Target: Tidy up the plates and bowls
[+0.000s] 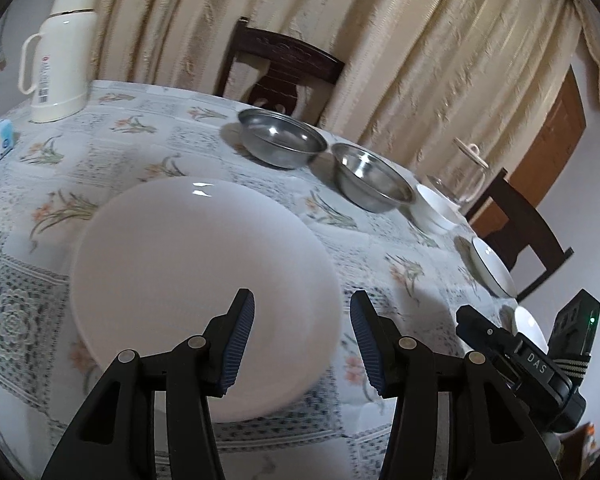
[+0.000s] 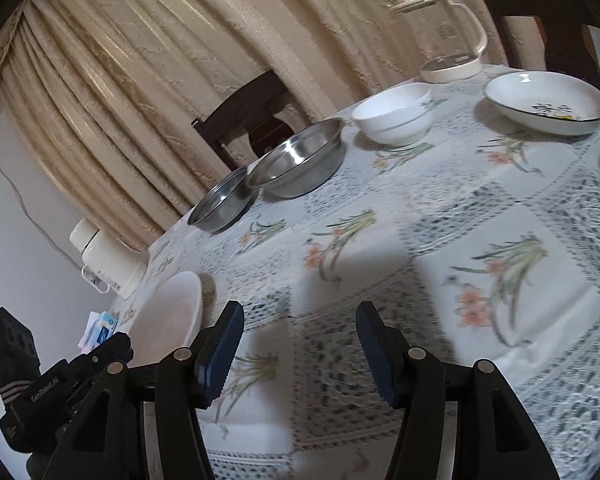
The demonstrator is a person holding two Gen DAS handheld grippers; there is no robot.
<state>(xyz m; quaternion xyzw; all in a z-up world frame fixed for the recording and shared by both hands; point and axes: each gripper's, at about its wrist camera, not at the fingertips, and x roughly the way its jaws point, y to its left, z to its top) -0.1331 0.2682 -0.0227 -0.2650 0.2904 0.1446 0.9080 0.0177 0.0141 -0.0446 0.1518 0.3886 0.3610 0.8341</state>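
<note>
Plates and bowls, all empty: white plate (image 1: 204,292) lies just beyond your left gripper (image 1: 302,344), fingers spread, holding nothing; two steel bowls (image 2: 300,160), a white bowl (image 2: 394,118) and a flowered dish (image 2: 546,102) sit well beyond your right gripper (image 2: 300,350), equally spread and empty.

Left tongs (image 1: 302,312): your jaws stand wide apart, blue ribbed pads facing each other, nothing held. Right tongs (image 2: 300,322): likewise spread, empty, level beside the left; each appears at the other's view edge.
</note>
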